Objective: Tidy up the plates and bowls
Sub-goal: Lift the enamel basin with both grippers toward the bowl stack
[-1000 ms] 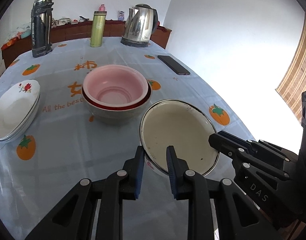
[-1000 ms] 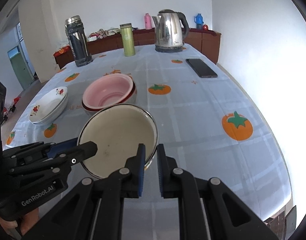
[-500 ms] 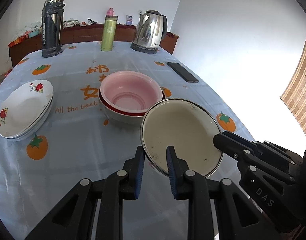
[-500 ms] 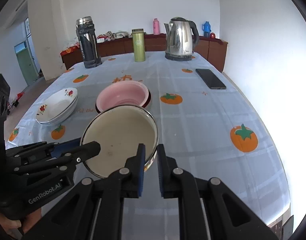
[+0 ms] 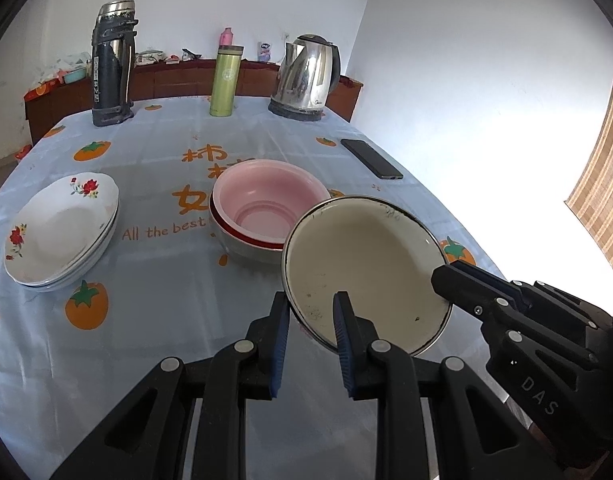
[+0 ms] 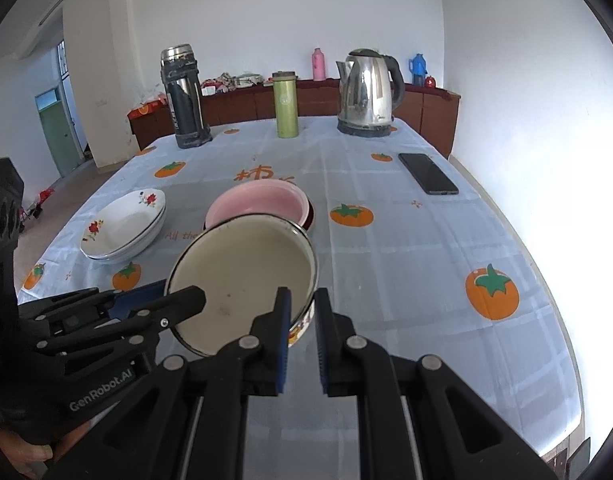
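You have raised the enamel bowl [image 5: 366,264] off the table [image 5: 154,320] since a second ago; it now overlaps the near rim of the pink bowl stack [image 5: 266,208], likely ready to nest. Left gripper [image 5: 308,336] and right gripper [image 6: 302,322] each clamp its near rim.

Black plastic tongs [image 5: 308,316], blue pads [image 5: 281,344], silver pivot screws, white "GenRobot.AI" and apparently "DAS" lettering
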